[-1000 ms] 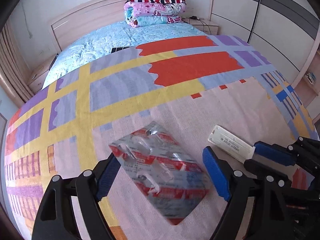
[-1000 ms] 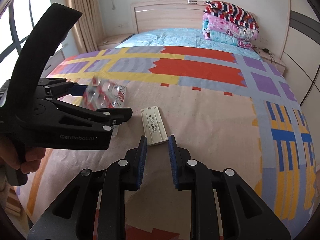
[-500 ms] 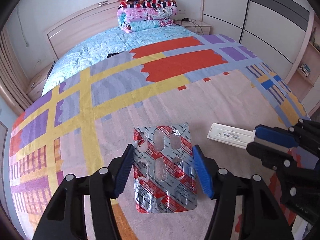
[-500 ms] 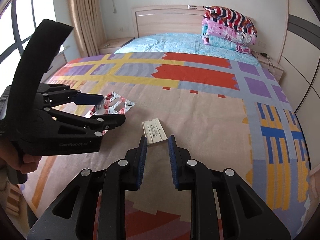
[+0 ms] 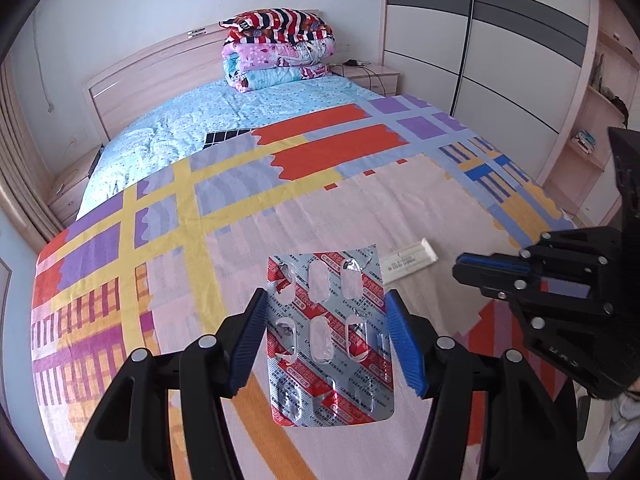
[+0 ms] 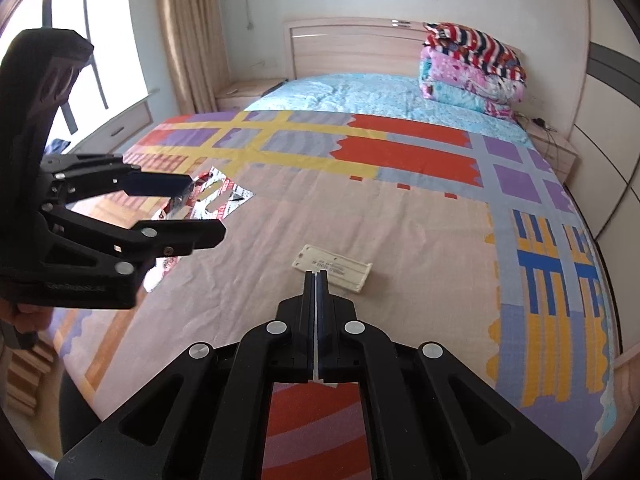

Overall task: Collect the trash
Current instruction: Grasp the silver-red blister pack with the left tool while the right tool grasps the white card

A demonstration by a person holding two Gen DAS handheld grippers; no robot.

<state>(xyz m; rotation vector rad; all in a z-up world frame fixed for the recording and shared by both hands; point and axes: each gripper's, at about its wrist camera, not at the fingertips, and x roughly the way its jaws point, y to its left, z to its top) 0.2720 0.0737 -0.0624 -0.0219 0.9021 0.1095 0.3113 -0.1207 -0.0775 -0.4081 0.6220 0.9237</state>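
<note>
My left gripper point(image 5: 326, 308) is shut on a silver and red used pill blister pack point(image 5: 330, 336) and holds it by its two side edges, lifted above the bed. The pack also shows in the right wrist view point(image 6: 216, 198), between the left gripper's fingers point(image 6: 160, 184). A cream flat strip package point(image 6: 332, 268) lies on the bedspread point(image 6: 400, 220); it also shows in the left wrist view point(image 5: 408, 260). My right gripper point(image 6: 316, 280) is shut and empty, its tips just short of the strip package. It shows at the right in the left wrist view point(image 5: 496, 272).
A patchwork bedspread covers the bed. Folded quilts point(image 5: 276, 48) are stacked at the headboard point(image 5: 152, 76). A wardrobe point(image 5: 500, 40) stands on the right, nightstands point(image 6: 248, 92) flank the bed, and a window with curtains point(image 6: 188, 32) is on the left.
My left gripper closed on the blister pack and lifted it off the bed. My right gripper shut its jaws and drew back; the strip package stays on the bedspread.
</note>
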